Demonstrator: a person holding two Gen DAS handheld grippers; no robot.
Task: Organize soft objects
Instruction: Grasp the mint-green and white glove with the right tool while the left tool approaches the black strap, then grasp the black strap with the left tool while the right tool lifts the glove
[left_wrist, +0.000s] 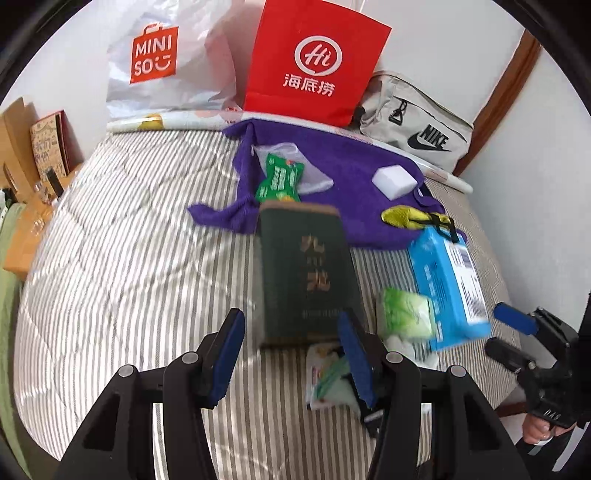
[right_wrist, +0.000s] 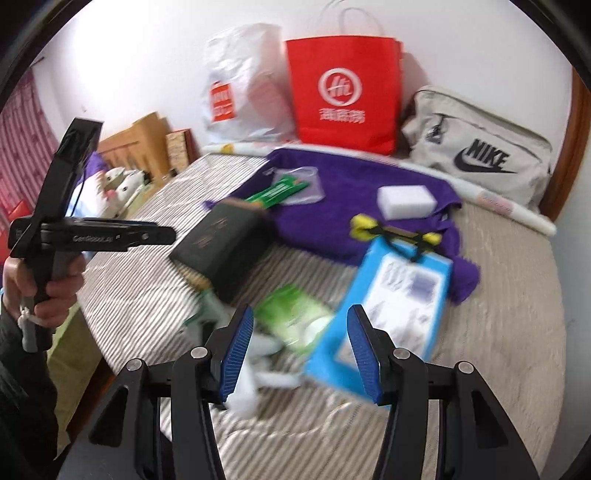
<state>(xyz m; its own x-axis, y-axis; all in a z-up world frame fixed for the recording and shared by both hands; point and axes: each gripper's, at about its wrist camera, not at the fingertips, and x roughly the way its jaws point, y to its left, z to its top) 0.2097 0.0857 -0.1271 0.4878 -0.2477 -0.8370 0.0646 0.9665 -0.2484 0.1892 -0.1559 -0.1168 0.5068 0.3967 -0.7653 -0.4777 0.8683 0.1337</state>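
A purple towel (left_wrist: 343, 162) (right_wrist: 332, 192) lies on the striped bed with a white sponge (left_wrist: 394, 180) (right_wrist: 405, 201), a green snack packet (left_wrist: 279, 177) (right_wrist: 279, 192) and a yellow strap item (left_wrist: 410, 218) (right_wrist: 391, 232) on it. A dark green book (left_wrist: 306, 273) (right_wrist: 221, 247), a blue box (left_wrist: 448, 284) (right_wrist: 391, 314) and a green tissue pack (left_wrist: 406, 314) (right_wrist: 295, 317) lie nearer. My left gripper (left_wrist: 291, 354) is open, just short of the book. My right gripper (right_wrist: 301, 350) is open above the tissue pack and the box.
A white Miniso bag (left_wrist: 159, 62) (right_wrist: 240, 88), a red paper bag (left_wrist: 314, 62) (right_wrist: 343, 96) and a grey Nike bag (left_wrist: 417, 125) (right_wrist: 476, 147) stand along the wall. A wooden headboard (right_wrist: 136, 144) and plush toys (right_wrist: 118, 184) are at the left.
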